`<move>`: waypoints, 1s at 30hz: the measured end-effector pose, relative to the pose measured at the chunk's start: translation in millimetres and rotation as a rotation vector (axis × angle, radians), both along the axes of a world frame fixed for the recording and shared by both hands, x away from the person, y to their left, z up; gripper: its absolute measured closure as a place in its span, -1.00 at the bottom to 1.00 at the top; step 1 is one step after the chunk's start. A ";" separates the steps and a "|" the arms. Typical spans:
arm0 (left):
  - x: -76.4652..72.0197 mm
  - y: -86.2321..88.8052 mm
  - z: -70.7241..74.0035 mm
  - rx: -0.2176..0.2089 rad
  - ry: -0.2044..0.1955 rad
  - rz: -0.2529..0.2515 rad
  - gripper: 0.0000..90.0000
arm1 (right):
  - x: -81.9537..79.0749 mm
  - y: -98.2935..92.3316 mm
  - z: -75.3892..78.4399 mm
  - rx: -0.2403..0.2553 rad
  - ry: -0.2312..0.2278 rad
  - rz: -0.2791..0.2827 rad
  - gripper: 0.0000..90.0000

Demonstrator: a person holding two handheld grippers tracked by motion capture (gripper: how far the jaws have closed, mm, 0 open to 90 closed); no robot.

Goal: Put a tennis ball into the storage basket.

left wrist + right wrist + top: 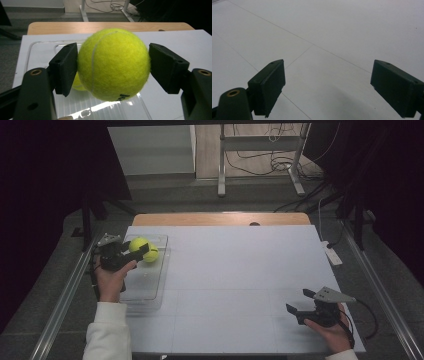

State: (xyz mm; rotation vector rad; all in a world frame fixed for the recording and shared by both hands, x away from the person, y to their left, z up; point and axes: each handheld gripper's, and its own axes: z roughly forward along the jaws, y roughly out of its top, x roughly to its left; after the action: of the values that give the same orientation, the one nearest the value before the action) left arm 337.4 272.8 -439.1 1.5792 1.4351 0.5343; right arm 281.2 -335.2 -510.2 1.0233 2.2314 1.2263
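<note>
Table: white sheet over a wooden top, wood edge showing at the far side. Clear plastic tray sits at the table's left edge, long side running away from me. My left gripper is over the far half of the tray, jaws clamped on a yellow tennis ball; in the left gripper view both pads press the ball's sides and the ball is off the tray floor. A second tennis ball lies in the tray just beside and partly behind the held one. My right gripper rests low at the near right corner of the table, well apart from the tray, jaws spread wide with bare sheet between them.
</note>
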 end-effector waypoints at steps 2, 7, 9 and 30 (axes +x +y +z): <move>0.1 1.7 -0.6 0.000 0.003 0.003 -0.39 | 0.0 -0.1 0.0 0.001 0.000 -0.001 -0.71; 0.2 5.1 -2.7 0.009 0.011 0.020 -0.39 | -0.1 0.0 0.0 -0.001 0.000 0.001 -0.71; 0.6 7.4 -4.5 0.021 0.020 0.031 -0.39 | -0.1 0.0 0.0 0.000 0.000 0.002 -0.71; 2.8 10.7 -10.8 0.062 0.058 0.056 -0.39 | 0.0 0.1 -0.1 -0.002 0.000 0.002 -0.71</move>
State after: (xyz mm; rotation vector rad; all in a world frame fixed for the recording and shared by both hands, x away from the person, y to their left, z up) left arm 340.2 283.5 -449.9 1.6185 1.5230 0.5746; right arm 281.2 -335.1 -510.4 1.0202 2.2344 1.2242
